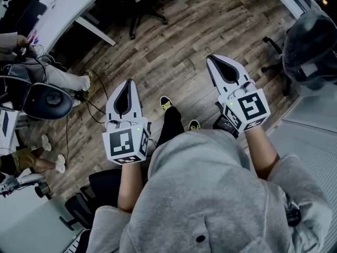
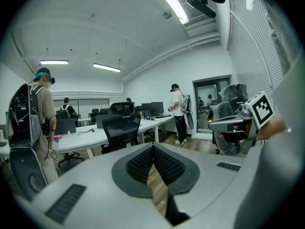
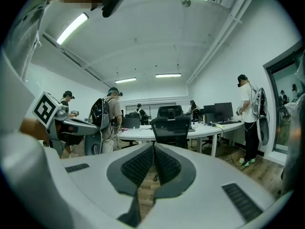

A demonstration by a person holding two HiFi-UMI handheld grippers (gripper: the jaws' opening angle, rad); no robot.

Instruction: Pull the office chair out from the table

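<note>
Above the wood floor (image 1: 179,51), head view: left gripper (image 1: 128,83) sits at 10 o'clock of frame centre and right gripper (image 1: 211,60) at 1 o'clock. Both are in free air, well apart from each other, with tips toward 12 o'clock. Neither touches anything. The wearer's grey hoodie (image 1: 210,204) fills the 6 o'clock area.

Left gripper view: claw closed, ribbed pads (image 2: 141,165) meeting at the tip. Nothing is held; only floor shows through the slot behind the tip.

Right gripper view: same state. The jaws are together at the tip and the claw is empty.

Task item: the black office chair (image 3: 170,127) has a mesh back. It stands at 12 o'clock just past the right gripper tip line, with its back facing the camera. It is tucked against the near edge of the curved white table (image 3: 212,128). In the left gripper view the office chair (image 2: 121,130) is at 11 o'clock of the tip, against the same table (image 2: 90,138). It is well apart from both grippers.

Other notes:
- Monitors (image 3: 220,111) stand on the table at 2 o'clock of the chair.
- A standing person (image 3: 248,120) is at 3 o'clock.
- Another person wearing a backpack rig (image 3: 107,118) is at 9 o'clock.
</note>
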